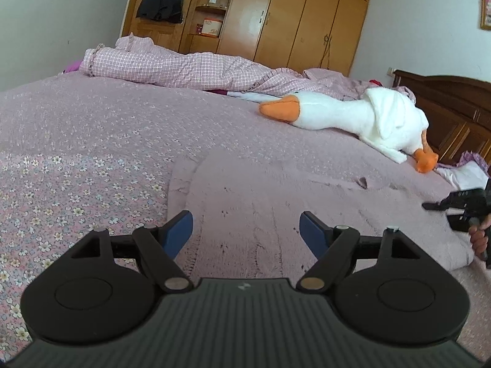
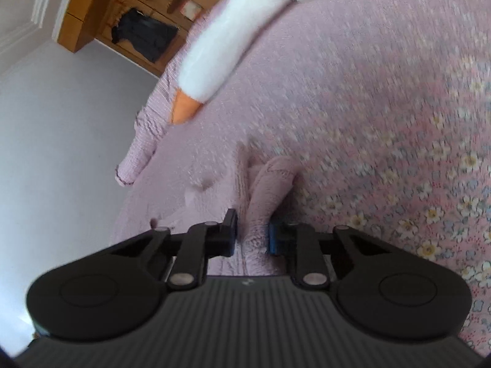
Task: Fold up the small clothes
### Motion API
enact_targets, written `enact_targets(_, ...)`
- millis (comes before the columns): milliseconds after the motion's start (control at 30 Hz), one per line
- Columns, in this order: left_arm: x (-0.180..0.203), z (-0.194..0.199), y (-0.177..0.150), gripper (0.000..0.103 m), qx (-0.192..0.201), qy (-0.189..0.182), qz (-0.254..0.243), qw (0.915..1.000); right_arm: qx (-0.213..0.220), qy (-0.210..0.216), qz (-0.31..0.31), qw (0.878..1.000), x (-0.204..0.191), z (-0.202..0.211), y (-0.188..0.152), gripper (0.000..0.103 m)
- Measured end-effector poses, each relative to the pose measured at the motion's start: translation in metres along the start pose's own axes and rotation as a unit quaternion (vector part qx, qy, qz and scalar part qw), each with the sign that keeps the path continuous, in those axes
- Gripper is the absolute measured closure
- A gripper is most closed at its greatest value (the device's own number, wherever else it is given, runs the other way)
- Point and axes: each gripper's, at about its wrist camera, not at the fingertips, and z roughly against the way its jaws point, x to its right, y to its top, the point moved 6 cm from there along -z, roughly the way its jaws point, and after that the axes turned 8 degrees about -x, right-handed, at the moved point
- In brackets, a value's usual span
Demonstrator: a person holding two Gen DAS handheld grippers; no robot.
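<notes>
Left gripper jaws wide apart, hovering over pink garment flat on floral bedsheet. Right gripper clamped on a bunched fold of it. Plush goose at 1 o'clock, checked duvet and wooden wardrobe at 12; shelf contents unclear.

A wide bed under a pink flowered sheet carries everything. A pale pink garment lies spread on its near part. Beyond it a white plush goose lies on its side, and a rumpled pink checked quilt runs along the far edge.
</notes>
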Motion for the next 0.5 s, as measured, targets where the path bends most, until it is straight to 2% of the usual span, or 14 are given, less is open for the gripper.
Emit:
enact_targets(100, -0.002, -0.001, -0.001, 0.021, -0.002, 0.001, 0.002, 1.0, -0.005, -0.008, 0.001, 1.0, -0.007, 0.0, 0.0, 0.084)
enact_targets(333, -0.006, 0.003, 0.002, 0.021, 0.005, -0.001, 0.014, 0.9999, -0.018, -0.072, -0.006, 0.997, -0.029, 0.002, 0.009, 0.084)
enact_targets(433, -0.005, 0.007, 0.003, 0.021, 0.016, 0.006, -0.003, 0.9999, -0.025, -0.101, -0.001, 0.995, -0.047, 0.0, 0.012, 0.084)
enact_targets(500, -0.006, 0.013, 0.0, 0.021, 0.032, 0.007, -0.031, 0.999, -0.031, -0.131, 0.0, 0.991, -0.057, -0.001, 0.013, 0.084)
